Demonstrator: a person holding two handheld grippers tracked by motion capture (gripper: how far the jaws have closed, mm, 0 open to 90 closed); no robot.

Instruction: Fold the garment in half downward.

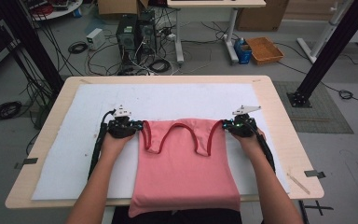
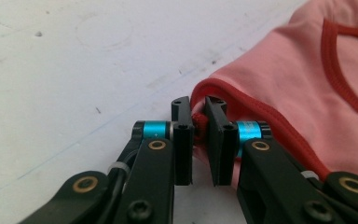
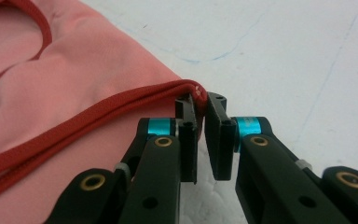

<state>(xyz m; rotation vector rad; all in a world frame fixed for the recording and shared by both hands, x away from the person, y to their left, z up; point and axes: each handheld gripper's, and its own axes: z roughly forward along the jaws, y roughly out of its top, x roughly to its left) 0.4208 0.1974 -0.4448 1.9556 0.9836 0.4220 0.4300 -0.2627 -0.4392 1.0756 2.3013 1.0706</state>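
Note:
A pink tank top [image 1: 184, 165] with dark red trim lies flat on the white mat [image 1: 84, 154], its hem hanging over the table's near edge. My left gripper [image 1: 137, 126] is at the top's left shoulder corner. In the left gripper view the left gripper [image 2: 199, 122] is shut on the red-trimmed fabric edge [image 2: 198, 122]. My right gripper [image 1: 227, 125] is at the right shoulder corner. In the right gripper view the right gripper [image 3: 201, 105] pinches the red trim [image 3: 193, 89] at the corner of the tank top [image 3: 74, 74].
The white mat covers most of a light wooden table [image 1: 279, 116]. Beyond the table, on the floor, are computer towers [image 1: 135, 35], tangled cables [image 1: 158, 63], an orange tray [image 1: 264, 50] and black frame posts [image 1: 328, 51].

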